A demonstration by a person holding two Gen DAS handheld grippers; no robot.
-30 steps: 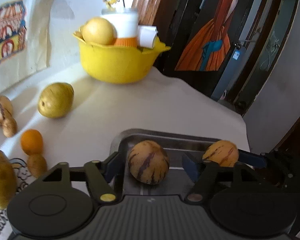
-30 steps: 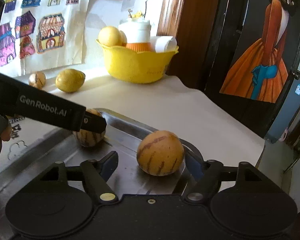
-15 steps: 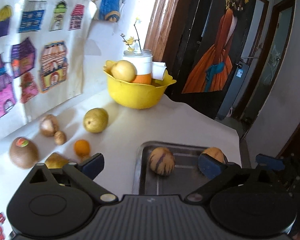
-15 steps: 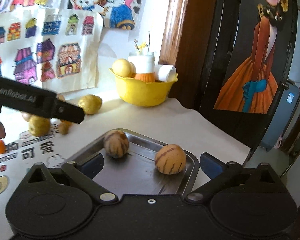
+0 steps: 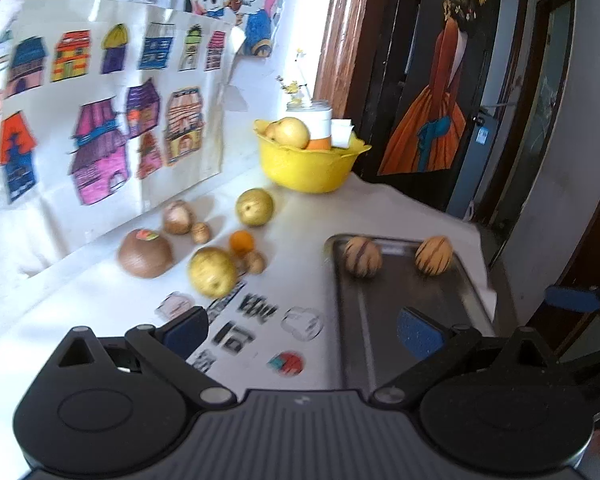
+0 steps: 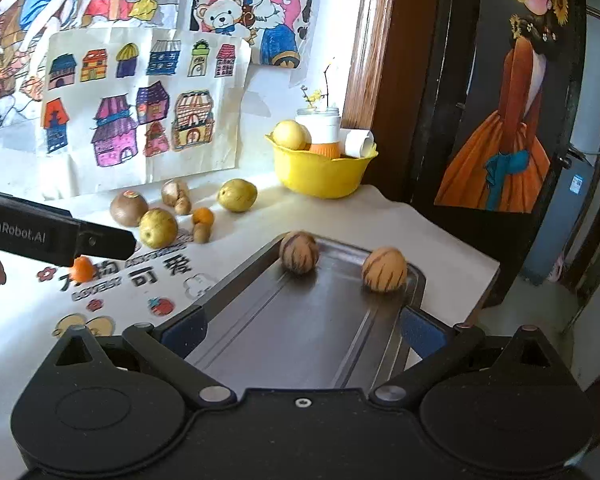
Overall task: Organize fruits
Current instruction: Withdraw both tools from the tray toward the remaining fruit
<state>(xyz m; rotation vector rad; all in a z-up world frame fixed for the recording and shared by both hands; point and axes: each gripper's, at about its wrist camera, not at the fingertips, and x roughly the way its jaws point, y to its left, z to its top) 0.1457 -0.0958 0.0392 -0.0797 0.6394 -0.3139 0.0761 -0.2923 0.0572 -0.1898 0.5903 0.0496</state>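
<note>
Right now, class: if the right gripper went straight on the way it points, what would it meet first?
Probably the bare floor of the metal tray, which lies between the open right gripper fingers. The two striped fruits sit further along, though depth is hard to judge.

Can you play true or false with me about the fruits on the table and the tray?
1. Two striped fruits sit on the metal tray. True: one striped fruit is at the far left corner, the other at the far right.
2. The right gripper is squeezing a fruit. False: its fingers are wide open with nothing between them but the tray below.
3. The yellow bowl is empty. False: it holds a pale round fruit and a white jar.
4. A small orange lies on the table, off the tray. True.
5. The left gripper holds the brown fruit with the sticker. False: that fruit rests on the table, and the gripper is open.
</note>
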